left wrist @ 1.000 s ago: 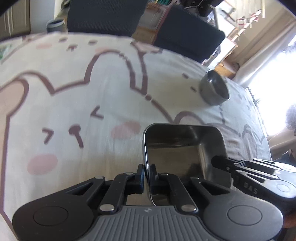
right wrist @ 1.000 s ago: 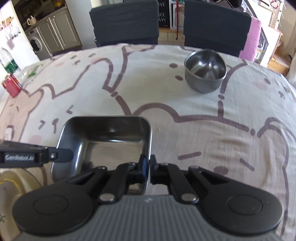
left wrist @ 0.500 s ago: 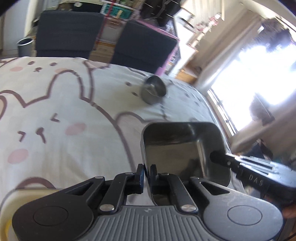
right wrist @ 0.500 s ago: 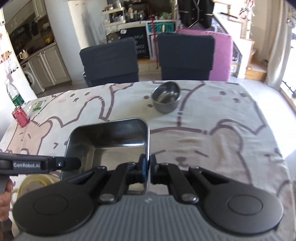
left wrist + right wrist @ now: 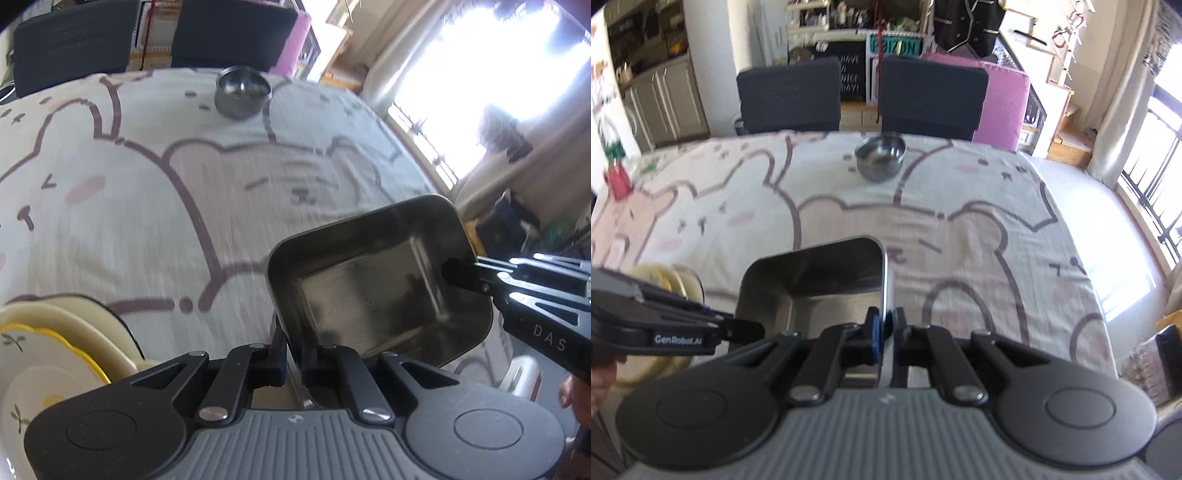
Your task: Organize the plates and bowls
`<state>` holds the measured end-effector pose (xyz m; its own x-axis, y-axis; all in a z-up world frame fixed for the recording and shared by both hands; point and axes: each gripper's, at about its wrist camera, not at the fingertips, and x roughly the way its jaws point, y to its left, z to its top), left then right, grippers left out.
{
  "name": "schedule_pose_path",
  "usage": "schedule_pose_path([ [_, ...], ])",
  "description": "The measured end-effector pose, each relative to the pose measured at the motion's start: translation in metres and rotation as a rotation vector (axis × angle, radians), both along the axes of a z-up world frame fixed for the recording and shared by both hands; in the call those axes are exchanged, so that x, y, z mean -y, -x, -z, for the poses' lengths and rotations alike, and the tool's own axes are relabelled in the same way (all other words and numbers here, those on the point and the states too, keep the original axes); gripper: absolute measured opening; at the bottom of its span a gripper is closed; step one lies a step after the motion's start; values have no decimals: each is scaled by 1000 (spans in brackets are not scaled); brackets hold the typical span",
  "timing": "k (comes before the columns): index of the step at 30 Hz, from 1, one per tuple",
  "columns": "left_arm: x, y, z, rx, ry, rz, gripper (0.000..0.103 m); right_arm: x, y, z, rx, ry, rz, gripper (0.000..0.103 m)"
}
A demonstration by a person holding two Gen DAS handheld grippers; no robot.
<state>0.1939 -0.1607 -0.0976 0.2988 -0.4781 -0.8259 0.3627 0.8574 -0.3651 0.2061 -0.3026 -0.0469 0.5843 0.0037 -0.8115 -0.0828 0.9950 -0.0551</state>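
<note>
While I count from both wrist views, I find one rectangular steel tray, one round steel bowl, and a stack of cream plates with yellow trim whose exact number I cannot tell. Two dark chairs stand behind the far edge of the table, and one red can sits near its far left corner.

A bear-print tablecloth covers the table, and between the tray and the bowl I see only open cloth; the bowl rests well apart, close to the far edge. On my right side the cloth runs bare to the table's edge by the window. The plates lie just beside the tray on my left, near the front edge.

My left gripper has its jaws nearly together, pinching the tray's left wall between the pads. My right gripper does the same on the tray's right wall, jaws narrowed onto the thin rim. Held between both, the tray hangs tilted above the cloth.
</note>
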Motion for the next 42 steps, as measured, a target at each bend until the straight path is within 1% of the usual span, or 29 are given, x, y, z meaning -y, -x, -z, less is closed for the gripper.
schedule_pose_path([
  [3,3,3,4,-5,-27,15,9,-4,3,6,-26,32,-19,8],
  [9,7,3,11,-12,-72,29,10,-9,4,12,-61,55,-41,9],
  [13,10,2,14,-16,-88,40,11,-14,4,16,-80,84,-54,9],
  [20,15,4,19,-21,-111,62,11,-15,1,23,-117,104,-56,9],
  [25,18,4,22,-35,-119,72,11,-19,0,30,-142,138,-62,9],
  [29,18,5,23,-27,-133,76,11,-23,-2,38,-166,171,-70,9],
  [35,18,5,23,-27,-134,76,10,-21,-5,47,-196,180,-76,9],
  [42,18,5,23,-24,-131,82,11,-23,-9,66,-254,241,-96,10],
])
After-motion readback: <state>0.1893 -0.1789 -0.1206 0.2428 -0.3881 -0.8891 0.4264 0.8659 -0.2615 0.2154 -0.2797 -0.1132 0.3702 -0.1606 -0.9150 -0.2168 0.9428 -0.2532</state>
